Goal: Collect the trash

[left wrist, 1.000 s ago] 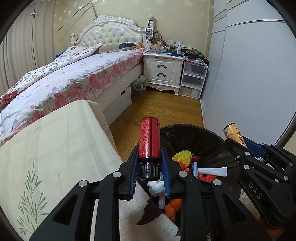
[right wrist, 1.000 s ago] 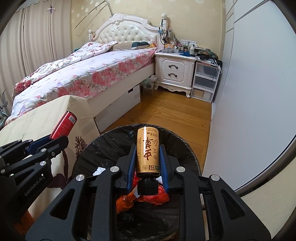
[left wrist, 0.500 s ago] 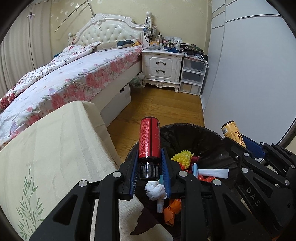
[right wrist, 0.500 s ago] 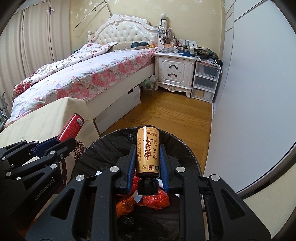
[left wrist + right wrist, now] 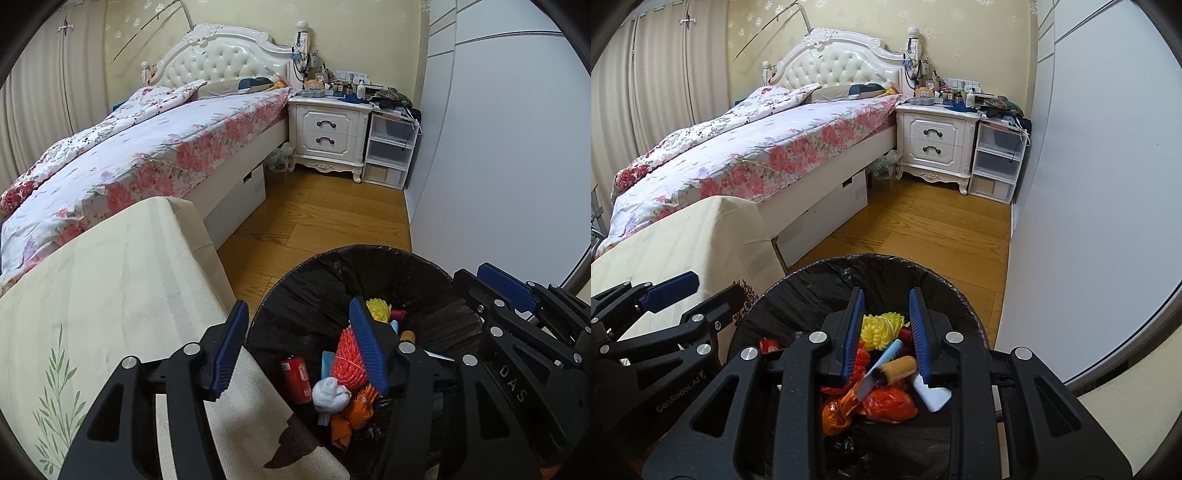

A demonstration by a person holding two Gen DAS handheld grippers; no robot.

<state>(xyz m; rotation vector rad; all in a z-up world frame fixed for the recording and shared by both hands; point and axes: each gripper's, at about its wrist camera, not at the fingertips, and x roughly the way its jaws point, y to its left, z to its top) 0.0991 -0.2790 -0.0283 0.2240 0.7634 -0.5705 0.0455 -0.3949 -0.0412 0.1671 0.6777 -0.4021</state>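
Red can (image 5: pixel 295 378): it lies in the trash bin among the other rubbish, below and between your left tool's fingers, touched by neither.
Yellow can (image 5: pixel 897 369): it lies on its side in the bin on top of the heap, below your right tool's fingers, with a flat white and blue piece (image 5: pixel 877 373) leaning across it.
Trash bin (image 5: pixel 314 280): lined with a black bag, it stands on the wooden floor just beside the cloth-covered counter; both your tools hang over its mouth.
Other trash: a yellow mesh wad (image 5: pixel 881 328), an orange-red net bundle (image 5: pixel 347 360), a white crumpled wad (image 5: pixel 330 395), orange and red plastic bags (image 5: pixel 886 404) and a white flat piece (image 5: pixel 932 395) fill the bottom.
Left tool (image 5: pixel 299 352): your jaws have just been opening and now stand wide apart with nothing between them; one blue pad is over the counter's edge, the other over the bin.
Right tool (image 5: pixel 886 332): your jaws have just been opening and stand narrowly apart, gripping nothing; the yellow can lies free beneath them.
Counter (image 5: pixel 110 288): a cream cloth with a green leaf print covers it, at the left of the bin.
Floor (image 5: pixel 325 214): bare wooden boards run from the bin toward the nightstand.
Bed (image 5: pixel 147 155): a flowered quilt covers it, beyond the counter, under a white tufted headboard.
Nightstand (image 5: pixel 328 136): white, two drawers, cluttered top, with clear plastic drawers (image 5: pixel 391 147) just beside it against the wardrobe wall.
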